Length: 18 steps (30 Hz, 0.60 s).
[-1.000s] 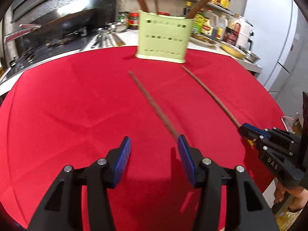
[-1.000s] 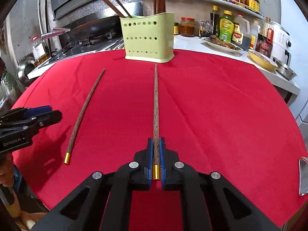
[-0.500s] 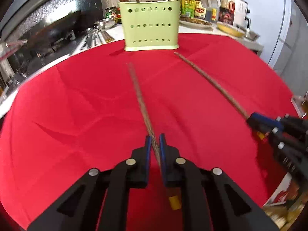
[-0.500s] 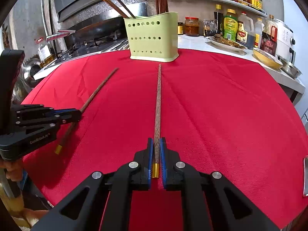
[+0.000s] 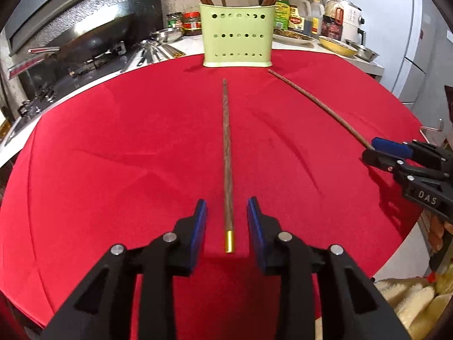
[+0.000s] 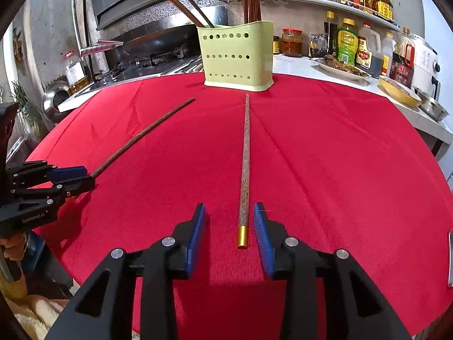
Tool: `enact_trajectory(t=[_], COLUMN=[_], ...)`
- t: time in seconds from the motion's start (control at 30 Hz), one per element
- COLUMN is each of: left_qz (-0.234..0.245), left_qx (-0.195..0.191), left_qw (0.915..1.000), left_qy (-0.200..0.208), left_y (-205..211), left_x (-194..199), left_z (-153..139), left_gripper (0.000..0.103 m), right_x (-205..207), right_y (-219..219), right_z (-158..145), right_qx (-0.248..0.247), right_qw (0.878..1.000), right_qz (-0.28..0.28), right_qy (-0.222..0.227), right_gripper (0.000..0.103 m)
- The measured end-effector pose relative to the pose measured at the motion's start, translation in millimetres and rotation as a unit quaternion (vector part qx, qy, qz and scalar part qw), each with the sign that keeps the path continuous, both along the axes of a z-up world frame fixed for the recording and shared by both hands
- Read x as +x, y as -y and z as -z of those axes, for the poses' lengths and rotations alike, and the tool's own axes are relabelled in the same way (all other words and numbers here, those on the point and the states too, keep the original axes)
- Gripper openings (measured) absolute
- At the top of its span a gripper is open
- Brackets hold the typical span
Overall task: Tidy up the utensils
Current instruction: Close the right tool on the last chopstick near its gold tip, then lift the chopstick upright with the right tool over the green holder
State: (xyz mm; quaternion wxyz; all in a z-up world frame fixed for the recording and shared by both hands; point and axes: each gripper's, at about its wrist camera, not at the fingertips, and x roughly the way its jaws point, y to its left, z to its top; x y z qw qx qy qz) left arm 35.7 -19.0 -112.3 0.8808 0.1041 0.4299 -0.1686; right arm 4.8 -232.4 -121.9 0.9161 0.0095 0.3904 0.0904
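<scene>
Kitchen clutter fills the background: a stove with a dark pan, a shelf of sauce bottles, bowls and a plate on the counter. In front stands a round table [image 5: 99, 147] under a red cloth with soft creases. At its far edge sits a pale green plastic holder [image 5: 237, 35], perforated with rows of round holes and already holding several chopsticks, gold caps up.

Two more chopsticks lie flat on the cloth, thin ends pointing toward the holder, probably so each can be gripped at its thick end and tipped in tip-first. They are long, slender, dark grained wood with a shiny gold cap.

The left gripper [image 5: 226, 221] is spread wide, its blue ridged pads either side of the left chopstick [image 5: 226, 147] without touching it. The right gripper [image 6: 229, 226] is likewise released, straddling the capped end of the right chopstick [image 6: 245, 153]. Neither chopstick is held; both rest on the cloth, well apart from each other and short of the holder. The thin round shafts look likely to roll or slip unless clamped squarely.
</scene>
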Motion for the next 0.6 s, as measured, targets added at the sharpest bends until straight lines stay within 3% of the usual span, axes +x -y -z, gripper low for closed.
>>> enact_trajectory(t=[0.17,0.23,0.6], left_qz=[0.003,0.006,-0.009], left_qx=[0.024,0.035,0.017], left_qw=[0.9996,0.9991,0.9996], left_qy=[0.016,0.021,0.019], left_y=[11,14,10], left_x=[-6,-10,-12], left_z=[0,1,2], left_gripper=[0.013,0.008,0.007], right_x=[-3,-6,-6], right_y=[1,1,4], right_z=[0,-1,3], right_qx=[0.004,0.003,-0.007], right_qw=[1.0,1.0,0.999], right_qz=[0.006,0.008,0.026], right_qy=[0.006,0.011,0.022], right_gripper=[0.035,0.027,0.024])
